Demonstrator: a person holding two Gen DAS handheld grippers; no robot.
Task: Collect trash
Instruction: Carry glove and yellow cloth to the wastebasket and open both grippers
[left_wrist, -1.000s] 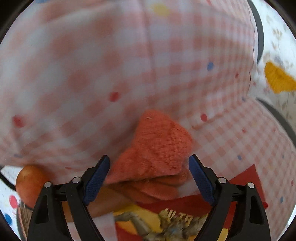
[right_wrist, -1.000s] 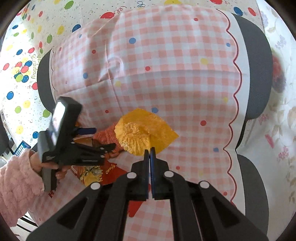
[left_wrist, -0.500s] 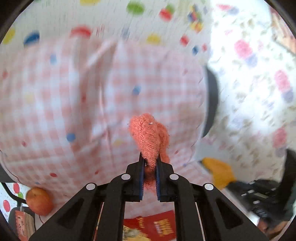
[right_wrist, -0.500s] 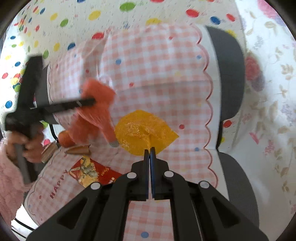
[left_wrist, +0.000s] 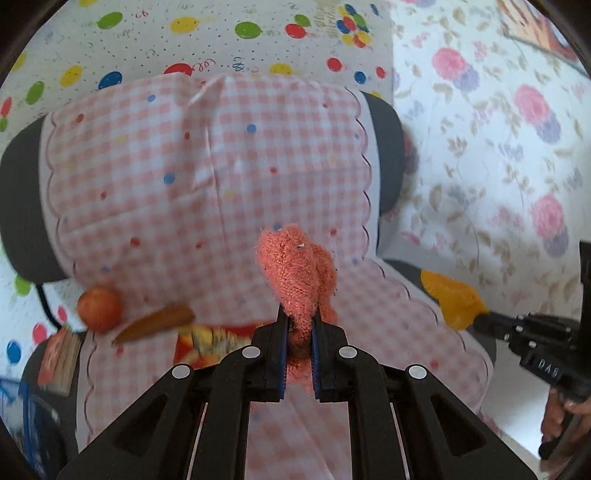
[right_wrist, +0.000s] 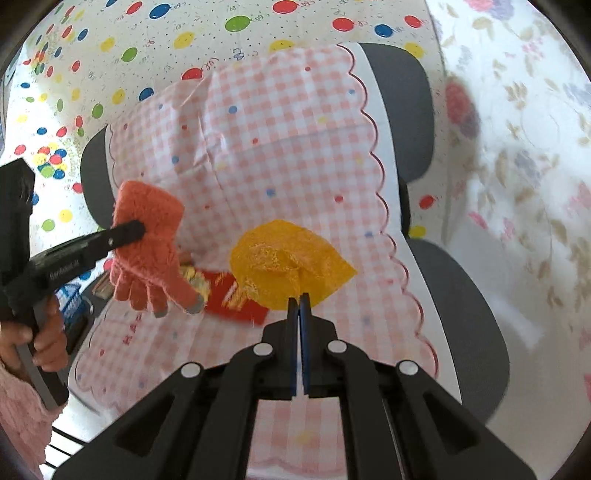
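The left gripper (left_wrist: 298, 328) pinches an orange glove (left_wrist: 299, 273) between its jaws, holding it in the air above the gingham-covered chair (left_wrist: 155, 184), fingers hanging down in the right wrist view. The right gripper (right_wrist: 299, 299) is clamped on a yellow cloth (right_wrist: 284, 258), also lifted off the seat. An apple (left_wrist: 99, 309), a brown cone (left_wrist: 155, 322) and a red packet (right_wrist: 236, 299) lie on the seat below.

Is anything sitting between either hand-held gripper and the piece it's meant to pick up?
No. The left hand-held gripper is already shut on the orange glove, and the right hand-held gripper on the yellow cloth; both hang above the chair.
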